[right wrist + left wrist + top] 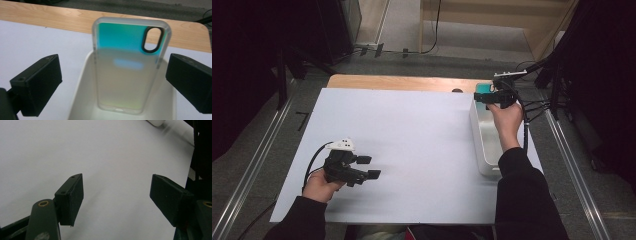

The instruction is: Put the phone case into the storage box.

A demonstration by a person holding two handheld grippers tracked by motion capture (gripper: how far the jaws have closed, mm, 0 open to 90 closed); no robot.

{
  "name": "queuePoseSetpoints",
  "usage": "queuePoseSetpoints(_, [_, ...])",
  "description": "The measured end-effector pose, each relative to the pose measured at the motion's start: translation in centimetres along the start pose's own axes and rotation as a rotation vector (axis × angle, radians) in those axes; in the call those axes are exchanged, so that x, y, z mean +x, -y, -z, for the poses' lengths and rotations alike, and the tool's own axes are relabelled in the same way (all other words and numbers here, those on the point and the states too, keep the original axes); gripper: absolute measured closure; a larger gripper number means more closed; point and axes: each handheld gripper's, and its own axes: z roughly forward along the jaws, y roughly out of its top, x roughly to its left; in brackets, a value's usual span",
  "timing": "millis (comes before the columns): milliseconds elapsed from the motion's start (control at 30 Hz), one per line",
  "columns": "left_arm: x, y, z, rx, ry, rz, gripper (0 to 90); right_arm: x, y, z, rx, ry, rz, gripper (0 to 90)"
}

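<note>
A translucent phone case (130, 65) with a teal sheen and a black-ringed camera hole leans upright against the far end of a white bin (82, 95). My right gripper (113, 81) is open, one pad on each side of the case and clear of its edges. In the high view this gripper (486, 96) hovers over the bin's (484, 145) far end, where the case's teal top (482, 88) shows. My left gripper (369, 167) rests low at the near left of the white sheet (412, 140). It is open (120, 195), with only bare sheet between its pads.
The white sheet covers a wooden table whose far edge (402, 82) shows as a strip. The long bin stands along the sheet's right edge. Metal rails and dark stands flank the table, and cables trail at the far right (537, 105).
</note>
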Motion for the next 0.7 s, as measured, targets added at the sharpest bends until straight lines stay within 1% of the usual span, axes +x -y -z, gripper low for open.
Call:
queuePoseSetpoints(33, [0.0,0.0,0.0,-0.001,-0.001,0.003,27.0,0.1,0.0,0.1,0.002,-0.013,0.006,0.0])
queuePoseSetpoints(67, [0.0,0.0,0.0,-0.001,-0.002,0.004,27.0,0.3,0.0,0.3,0.011,-0.020,-0.003,0.0])
queuePoseSetpoints(133, [0.0,0.0,0.0,-0.001,-0.002,0.004,27.0,0.6,0.1,0.6,0.011,-0.053,-0.006,0.0])
queuePoseSetpoints(233, [0.0,0.0,0.0,0.000,-0.002,0.001,27.0,1.2,0.2,1.0,0.012,-0.077,-0.008,0.0])
queuePoseSetpoints(300, [0.0,0.0,0.0,0.000,-0.002,0.003,27.0,1.6,0.2,1.2,0.017,-0.075,0.014,0.0])
queuePoseSetpoints(367, [0.0,0.0,0.0,-0.005,-0.001,0.005,27.0,2.1,0.2,1.5,0.031,-0.082,0.024,0.0])
queuePoseSetpoints(400, [0.0,0.0,0.0,-0.009,-0.001,0.004,27.0,2.2,0.2,1.6,0.037,-0.090,0.034,0.0])
queuePoseSetpoints(433, [0.0,0.0,0.0,-0.008,-0.001,0.004,27.0,2.3,0.2,1.7,0.039,-0.092,0.034,0.0])
queuePoseSetpoints(500, [0.0,0.0,0.0,-0.008,-0.001,0.005,27.0,2.5,0.3,2.1,0.034,-0.109,0.050,0.0])
queuePoseSetpoints(533, [0.0,0.0,0.0,-0.008,0.000,0.006,27.0,2.7,0.4,2.3,0.034,-0.113,0.044,0.0])
queuePoseSetpoints(600, [0.0,0.0,0.0,-0.008,-0.001,0.006,27.0,3.0,0.5,2.7,0.038,-0.136,0.051,0.0])
queuePoseSetpoints(633, [0.0,0.0,0.0,-0.008,-0.001,0.006,27.0,3.1,0.6,2.9,0.036,-0.137,0.056,0.0])
queuePoseSetpoints(667, [0.1,0.0,0.1,-0.006,0.004,0.006,27.0,3.3,0.7,3.0,0.036,-0.149,0.057,1.6])
queuePoseSetpoints(700, [0.1,0.0,0.1,-0.010,0.005,0.006,27.0,3.5,0.8,3.2,0.035,-0.154,0.064,8.1])
